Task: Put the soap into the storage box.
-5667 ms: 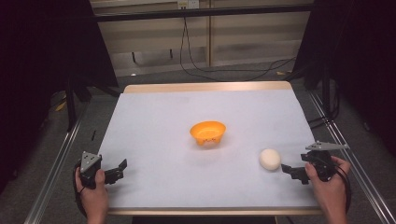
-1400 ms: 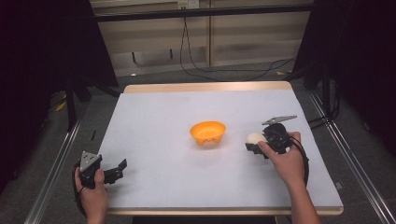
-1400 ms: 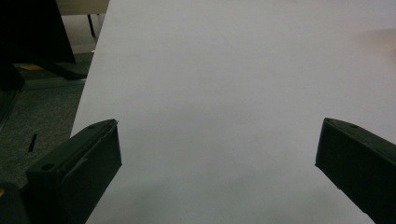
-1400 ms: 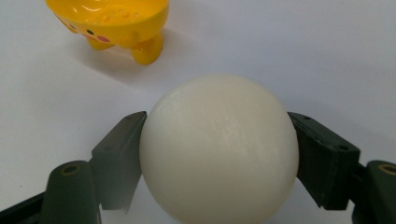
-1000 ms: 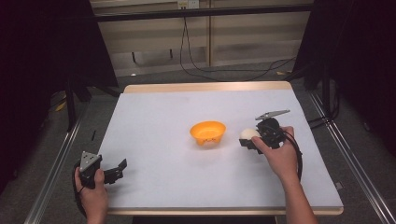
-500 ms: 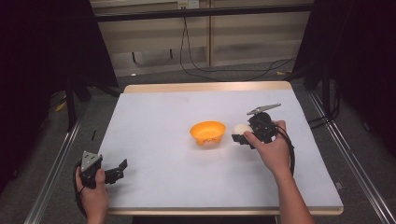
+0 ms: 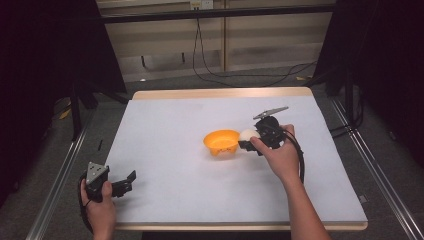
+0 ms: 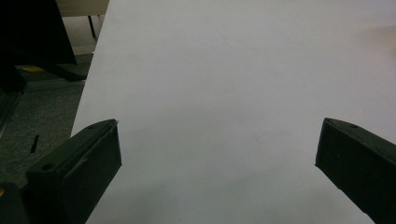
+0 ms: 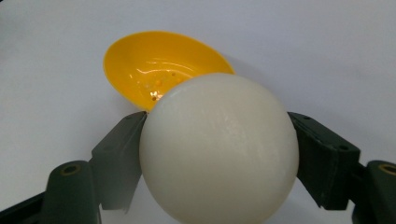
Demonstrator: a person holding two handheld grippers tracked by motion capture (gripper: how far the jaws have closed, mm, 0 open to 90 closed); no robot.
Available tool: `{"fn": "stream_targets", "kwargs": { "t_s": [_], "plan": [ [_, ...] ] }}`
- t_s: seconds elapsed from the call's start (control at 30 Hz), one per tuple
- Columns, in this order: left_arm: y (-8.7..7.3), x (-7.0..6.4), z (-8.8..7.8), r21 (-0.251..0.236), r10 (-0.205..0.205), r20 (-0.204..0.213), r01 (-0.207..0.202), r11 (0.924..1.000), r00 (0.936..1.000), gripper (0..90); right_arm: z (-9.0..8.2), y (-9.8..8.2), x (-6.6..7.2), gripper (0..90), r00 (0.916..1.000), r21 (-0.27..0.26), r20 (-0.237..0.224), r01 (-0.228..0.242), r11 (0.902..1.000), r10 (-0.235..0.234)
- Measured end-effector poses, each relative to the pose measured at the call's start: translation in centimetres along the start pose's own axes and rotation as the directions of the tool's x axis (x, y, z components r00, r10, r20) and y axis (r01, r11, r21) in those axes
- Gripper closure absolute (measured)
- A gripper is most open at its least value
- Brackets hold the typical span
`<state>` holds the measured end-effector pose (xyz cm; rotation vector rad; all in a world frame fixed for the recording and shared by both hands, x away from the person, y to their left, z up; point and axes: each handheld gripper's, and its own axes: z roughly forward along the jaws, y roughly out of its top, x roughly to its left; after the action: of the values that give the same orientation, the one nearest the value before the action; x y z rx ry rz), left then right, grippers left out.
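A smooth, cream-white ball (image 9: 219, 149) is clamped between the two black jaws of the right gripper (image 7: 248, 141), raised just beside the right rim of an orange bowl (image 7: 221, 142). The bowl sits upright near the middle of the white table (image 7: 165, 150), its glossy inside empty.

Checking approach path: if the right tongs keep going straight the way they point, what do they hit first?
The bowl. The right tongs hold the ball and point at the bowl, which sits just beyond the ball in the right gripper view. The high view shows the ball beside the bowl's rim; the remaining gap is unclear.
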<state>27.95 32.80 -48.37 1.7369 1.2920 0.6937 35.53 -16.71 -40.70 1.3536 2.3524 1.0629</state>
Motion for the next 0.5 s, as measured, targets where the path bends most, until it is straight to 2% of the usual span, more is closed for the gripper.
{"fn": "stream_targets", "kwargs": {
  "t_s": [0.5],
  "plan": [
    [0.0, 0.0, 0.0, 0.000, -0.001, 0.002, 0.001, 1.0000, 1.0000, 0.0, 1.7, 1.5, 1.3, 24.6, 0.9997, 0.003, -0.020, 0.015, 0.9999, -0.015]
  ]
}}
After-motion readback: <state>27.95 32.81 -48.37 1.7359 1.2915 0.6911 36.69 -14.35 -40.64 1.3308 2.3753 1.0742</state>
